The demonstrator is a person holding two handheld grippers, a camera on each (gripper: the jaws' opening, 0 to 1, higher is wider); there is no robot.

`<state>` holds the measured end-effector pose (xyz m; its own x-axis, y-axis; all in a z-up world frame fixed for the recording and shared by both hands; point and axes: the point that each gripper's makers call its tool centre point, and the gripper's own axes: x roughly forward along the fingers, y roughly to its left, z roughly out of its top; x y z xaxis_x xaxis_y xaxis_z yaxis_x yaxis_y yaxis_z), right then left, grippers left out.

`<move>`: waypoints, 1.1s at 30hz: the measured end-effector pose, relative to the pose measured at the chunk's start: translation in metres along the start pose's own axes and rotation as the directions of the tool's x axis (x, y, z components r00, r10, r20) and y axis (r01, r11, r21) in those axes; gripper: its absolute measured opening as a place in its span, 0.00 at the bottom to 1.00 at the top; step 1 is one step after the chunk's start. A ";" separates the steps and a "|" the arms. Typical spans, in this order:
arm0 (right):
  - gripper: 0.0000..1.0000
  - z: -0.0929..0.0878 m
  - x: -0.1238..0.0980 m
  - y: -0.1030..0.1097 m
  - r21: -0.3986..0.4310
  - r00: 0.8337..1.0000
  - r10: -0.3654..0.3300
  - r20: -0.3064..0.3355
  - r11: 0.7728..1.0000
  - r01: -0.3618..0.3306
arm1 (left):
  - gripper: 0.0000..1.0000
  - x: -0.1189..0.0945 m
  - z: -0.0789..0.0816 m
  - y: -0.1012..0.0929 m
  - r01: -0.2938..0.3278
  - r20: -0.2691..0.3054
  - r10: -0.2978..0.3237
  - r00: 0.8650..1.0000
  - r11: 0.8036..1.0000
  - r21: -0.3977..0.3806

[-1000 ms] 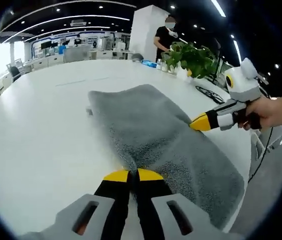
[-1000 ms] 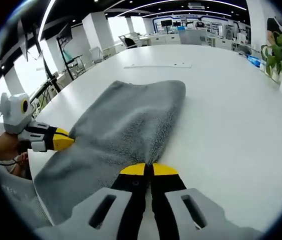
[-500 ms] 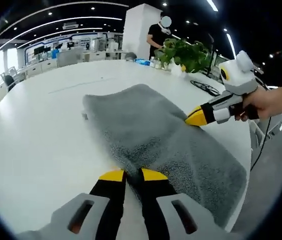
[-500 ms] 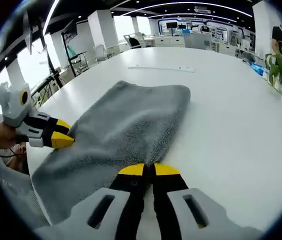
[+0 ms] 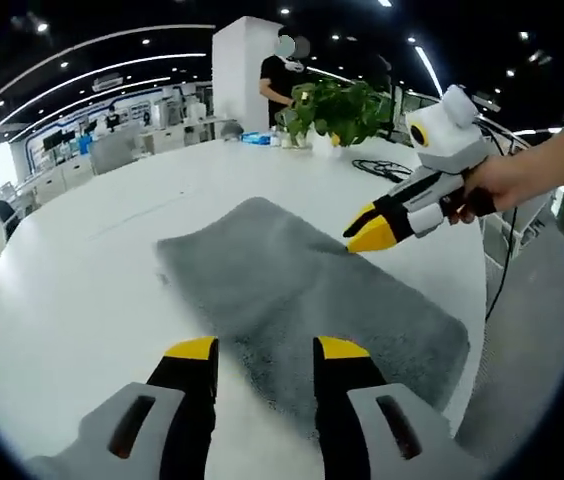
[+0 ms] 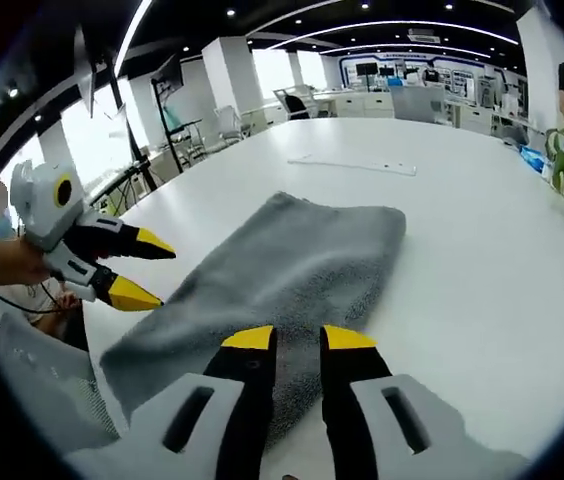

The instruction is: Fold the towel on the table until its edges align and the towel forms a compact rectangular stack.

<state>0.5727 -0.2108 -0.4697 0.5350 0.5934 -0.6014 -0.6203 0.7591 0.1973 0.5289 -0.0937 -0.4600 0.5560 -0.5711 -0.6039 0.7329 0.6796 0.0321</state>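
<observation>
left claw (image 5: 258, 348): jaws apart, holding nothing | right claw (image 6: 298, 337): jaws parted, holding nothing | each held in a hand (image 5: 492, 185), tips angled down

Left gripper (image 5: 261, 348) now has its jaws spread, off the towel (image 5: 302, 290); a second ago they pinched its near edge. Right gripper (image 6: 299, 338) likewise parted and lifted clear. Towel lies flat, released.
</observation>
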 end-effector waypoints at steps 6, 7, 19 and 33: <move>0.15 -0.006 -0.011 0.021 -0.015 0.998 0.055 -0.007 0.998 -0.055 | 0.36 -0.007 -0.003 -0.042 0.132 0.019 -0.132 0.991 0.991 0.002; 0.15 -0.010 -0.012 0.025 -0.012 0.998 0.064 -0.013 0.998 -0.064 | 0.35 -0.008 0.000 -0.048 0.139 0.028 -0.138 0.990 0.990 -0.005; 0.26 -0.036 -0.025 0.053 -0.062 0.992 0.116 -0.041 0.991 -0.118 | 0.45 -0.012 -0.029 -0.097 0.289 -0.062 -0.286 0.956 0.956 0.055; 0.26 -0.066 -0.048 0.075 -0.189 0.987 0.133 -0.086 0.971 -0.147 | 0.42 -0.008 -0.067 -0.114 0.346 -0.217 -0.291 0.932 0.894 0.286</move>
<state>0.4626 -0.1995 -0.4768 0.3964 0.6637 -0.6343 -0.7896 0.5990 0.1333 0.4148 -0.1353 -0.5117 0.2198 -0.6299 -0.7449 0.9592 0.2785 0.0476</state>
